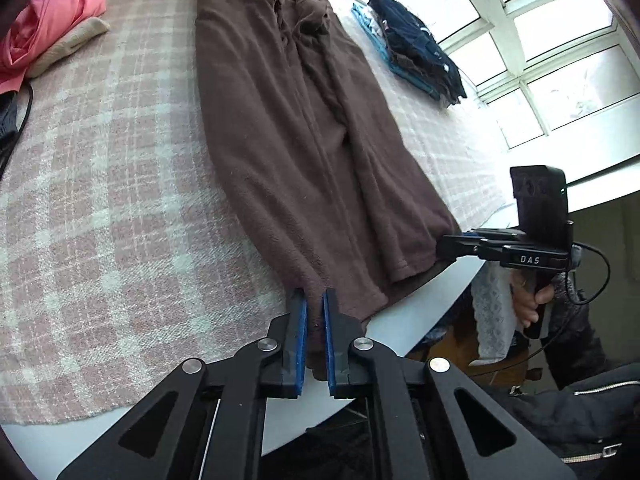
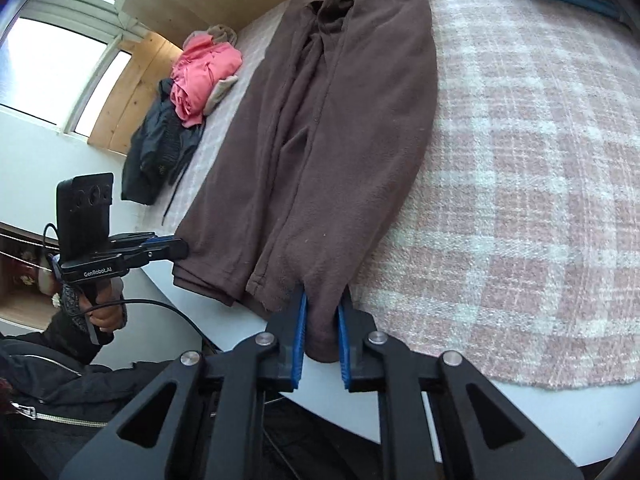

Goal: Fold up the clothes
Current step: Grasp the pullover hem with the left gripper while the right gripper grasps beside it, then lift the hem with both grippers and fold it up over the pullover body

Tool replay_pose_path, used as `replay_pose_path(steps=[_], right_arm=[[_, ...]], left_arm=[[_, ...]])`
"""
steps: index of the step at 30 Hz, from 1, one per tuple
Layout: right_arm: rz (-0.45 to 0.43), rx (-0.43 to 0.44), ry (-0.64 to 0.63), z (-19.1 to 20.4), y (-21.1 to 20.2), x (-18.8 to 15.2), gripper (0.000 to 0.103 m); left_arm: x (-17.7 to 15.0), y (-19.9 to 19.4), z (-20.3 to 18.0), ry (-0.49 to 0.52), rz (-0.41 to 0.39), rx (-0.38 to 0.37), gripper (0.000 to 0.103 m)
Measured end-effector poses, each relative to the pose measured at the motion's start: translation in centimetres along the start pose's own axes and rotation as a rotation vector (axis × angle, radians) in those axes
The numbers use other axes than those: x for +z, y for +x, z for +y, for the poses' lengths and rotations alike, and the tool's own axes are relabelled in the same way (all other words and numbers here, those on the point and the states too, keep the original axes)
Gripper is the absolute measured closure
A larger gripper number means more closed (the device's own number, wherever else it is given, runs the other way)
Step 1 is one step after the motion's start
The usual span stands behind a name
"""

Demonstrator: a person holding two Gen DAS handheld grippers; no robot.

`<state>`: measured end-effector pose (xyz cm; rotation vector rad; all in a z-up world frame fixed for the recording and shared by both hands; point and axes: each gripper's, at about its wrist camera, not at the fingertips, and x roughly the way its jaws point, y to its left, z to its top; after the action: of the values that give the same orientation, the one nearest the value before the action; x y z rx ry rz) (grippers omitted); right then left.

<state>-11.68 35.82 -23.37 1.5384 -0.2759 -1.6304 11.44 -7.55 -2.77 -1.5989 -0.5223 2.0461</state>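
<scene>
Lying lengthwise on a pink-and-white checked blanket [image 1: 100,184], one brown fleece garment [image 1: 280,128], folded narrow, its hem hanging just over the near edge of the white bed [image 1: 420,320]

Left gripper [image 1: 315,300]: blue pads closed on the hem's left corner, brown cloth pinched between them

Right gripper [image 2: 322,304]: blue pads clamped on the hem's other corner, a thicker bunch of cloth between them; in the left wrist view its tip meets the garment's right hem corner

Person's hand [image 2: 106,314]: wrapped round the left gripper's handle, dark sleeve behind

Pink clothing heap [image 2: 204,76]: far left of blanket, well apart from the brown garment, dark jacket [image 2: 160,152] beside it

Folded stack of dark and blue clothes [image 1: 416,48]: far right, near the window [image 1: 560,80]
</scene>
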Motion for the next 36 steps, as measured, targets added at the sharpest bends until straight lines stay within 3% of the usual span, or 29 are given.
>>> replay_pose_path(steps=[8, 13, 17, 25, 28, 33, 36], right_arm=[[-0.122, 0.181, 0.057, 2.2, -5.0, 5.9, 0.09], [-0.19, 0.253, 0.14, 1.0, -6.3, 11.8, 0.09], [-0.199, 0.264, 0.209, -1.5, -6.2, 16.2, 0.09], [-0.058, 0.189, 0.352, -7.0, -1.5, 22.6, 0.085], [-0.002, 0.173, 0.455, -9.4, -0.3, 24.0, 0.077], [-0.024, 0.25, 0.527, -11.5, -1.1, 25.5, 0.069], [-0.086, 0.202, 0.447, -10.7, -3.2, 26.3, 0.068]], left_arm=[[6.0, -4.7, -1.2, -0.004, -0.127, -0.132, 0.097], [11.6, -6.6, 1.7, -0.075, -0.216, -0.167, 0.096], [15.6, -5.7, 4.2, -0.134, -0.26, -0.142, 0.096], [22.3, 2.0, 8.8, -0.173, -0.136, -0.069, 0.095], [24.2, 4.7, 10.6, -0.216, -0.07, -0.037, 0.091], [26.0, 5.7, 11.9, -0.242, -0.024, -0.045, 0.09], [26.5, 3.7, 11.6, -0.216, -0.085, 0.002, 0.074]])
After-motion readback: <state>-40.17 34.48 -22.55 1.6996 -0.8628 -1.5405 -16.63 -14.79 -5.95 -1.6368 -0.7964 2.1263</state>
